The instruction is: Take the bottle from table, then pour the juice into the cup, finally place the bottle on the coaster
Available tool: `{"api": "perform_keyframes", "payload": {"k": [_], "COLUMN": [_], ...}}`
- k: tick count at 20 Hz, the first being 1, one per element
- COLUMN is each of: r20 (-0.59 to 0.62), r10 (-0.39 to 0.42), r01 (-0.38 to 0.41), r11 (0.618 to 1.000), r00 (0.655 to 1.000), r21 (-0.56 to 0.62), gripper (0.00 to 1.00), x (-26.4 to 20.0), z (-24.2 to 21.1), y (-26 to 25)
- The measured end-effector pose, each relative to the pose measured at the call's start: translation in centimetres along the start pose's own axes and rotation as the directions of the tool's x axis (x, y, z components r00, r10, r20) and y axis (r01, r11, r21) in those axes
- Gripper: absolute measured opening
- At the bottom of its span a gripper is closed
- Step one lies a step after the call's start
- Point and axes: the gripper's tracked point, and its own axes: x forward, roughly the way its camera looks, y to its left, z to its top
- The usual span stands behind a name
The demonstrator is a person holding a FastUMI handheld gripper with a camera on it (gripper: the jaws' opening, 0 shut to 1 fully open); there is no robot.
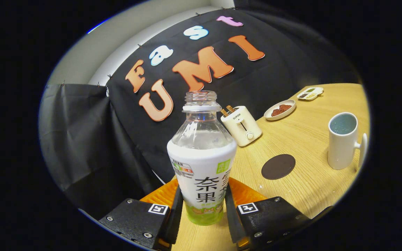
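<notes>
tongs point(201, 218) clamped on bottle point(201, 164), both fingers vs its lower label | bottle uncapped, upright between fingers, above tabletop point(312, 188) | coaster point(278, 166) just beyond bottle, bare | cup point(342, 141) past coaster | toaster point(241, 125) behind bottle | plate point(280, 109) + small tray point(310, 93) farther back

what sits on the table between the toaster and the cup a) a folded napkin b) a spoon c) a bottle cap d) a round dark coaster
d: a round dark coaster lies flat on the wooden table, with the toaster beyond it and the cup to its side, while the tongs are closed on the bottle.
</notes>
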Motion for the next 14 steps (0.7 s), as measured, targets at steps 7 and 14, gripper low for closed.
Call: {"api": "perform_keyframes", "payload": {"k": [7, 14], "r20": [0.092, 0.167], "r10": [-0.033, -0.09], "r01": [0.008, -0.002], "r11": [0.964, 0.876], "r00": [0.995, 0.982], "r21": [0.266, 0.483], "gripper": [0.58, 0.58], "x": [-0.4, -0.7], "z": [3.4, 5.8], "y": [-3.0, -6.3]}}
